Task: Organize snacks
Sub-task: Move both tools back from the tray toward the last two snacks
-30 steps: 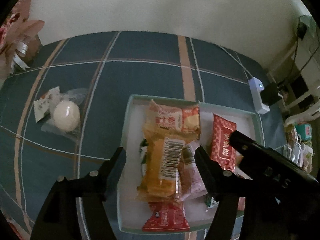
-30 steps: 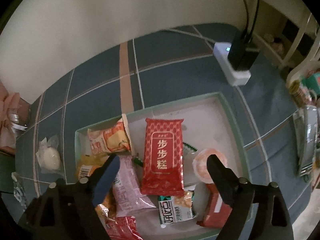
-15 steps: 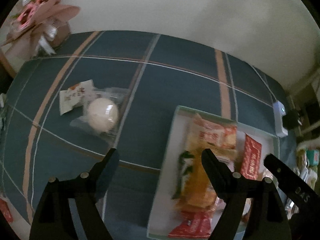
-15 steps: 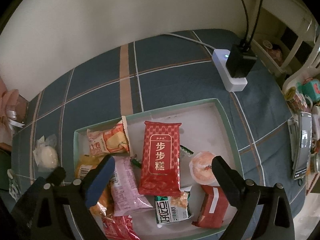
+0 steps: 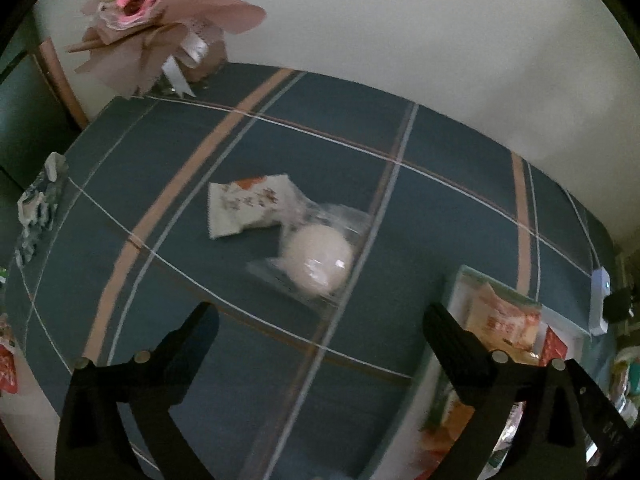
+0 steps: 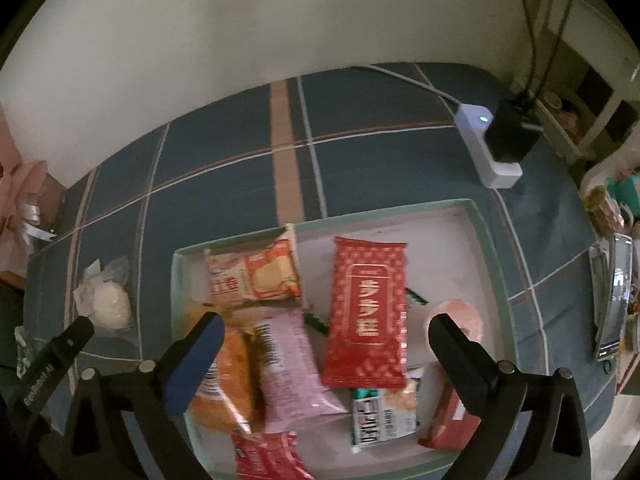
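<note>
In the left wrist view a white round bun in clear wrap [image 5: 316, 264] lies on the blue checked cloth, touching a white packet with orange print [image 5: 252, 204]. My left gripper [image 5: 318, 316] hangs just short of the bun, its jaws opening with nothing between them. In the right wrist view my right gripper [image 6: 326, 320] hovers over the green-rimmed tray [image 6: 484, 232], jaws also opening and empty. Below it lie a red packet [image 6: 366, 312], a pink packet [image 6: 288, 368], an orange packet [image 6: 228, 380] and a cake roll packet [image 6: 252, 276], with several more.
A pink bouquet [image 5: 160, 20] stands at the far left corner by the wall. A white power strip with a black plug [image 6: 492, 148] lies behind the tray. A phone [image 6: 612, 300] and small items crowd the table's right edge. A patterned packet [image 5: 38, 208] lies at the left edge.
My left gripper has swung left, off the tray and over to the bun, and its jaws have spread wide. The right gripper's jaws have widened a little above the tray.
</note>
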Available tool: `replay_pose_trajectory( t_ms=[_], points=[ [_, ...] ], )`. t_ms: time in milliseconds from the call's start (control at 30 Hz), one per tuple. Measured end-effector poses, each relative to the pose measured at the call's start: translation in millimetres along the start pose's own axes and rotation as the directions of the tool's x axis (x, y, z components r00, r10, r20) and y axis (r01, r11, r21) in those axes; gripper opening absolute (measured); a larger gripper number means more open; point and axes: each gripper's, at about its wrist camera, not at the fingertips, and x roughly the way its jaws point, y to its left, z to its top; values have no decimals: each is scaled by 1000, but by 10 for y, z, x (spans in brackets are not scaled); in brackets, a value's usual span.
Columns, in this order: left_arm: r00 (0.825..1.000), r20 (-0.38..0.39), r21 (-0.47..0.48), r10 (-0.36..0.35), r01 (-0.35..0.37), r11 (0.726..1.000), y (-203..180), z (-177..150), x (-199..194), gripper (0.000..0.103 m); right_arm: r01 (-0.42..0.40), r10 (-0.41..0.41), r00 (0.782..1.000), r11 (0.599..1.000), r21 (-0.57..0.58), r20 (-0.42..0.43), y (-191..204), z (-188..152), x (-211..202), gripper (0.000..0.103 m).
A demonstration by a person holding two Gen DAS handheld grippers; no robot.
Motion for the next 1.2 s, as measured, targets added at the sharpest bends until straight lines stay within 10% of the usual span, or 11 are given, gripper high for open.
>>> replay_pose_trajectory(
  t_ms=[633,1200],
  points=[
    [996,-23,-164,90,-93,982,1441,422,396,102,-130,131,991,970,-206,-5,1549,-274,266,103],
    [999,-24,63,-37,38,997,1203,780,858,102,-190,190,982,960,-204,-19,2127,-237,804,103]
  ],
)
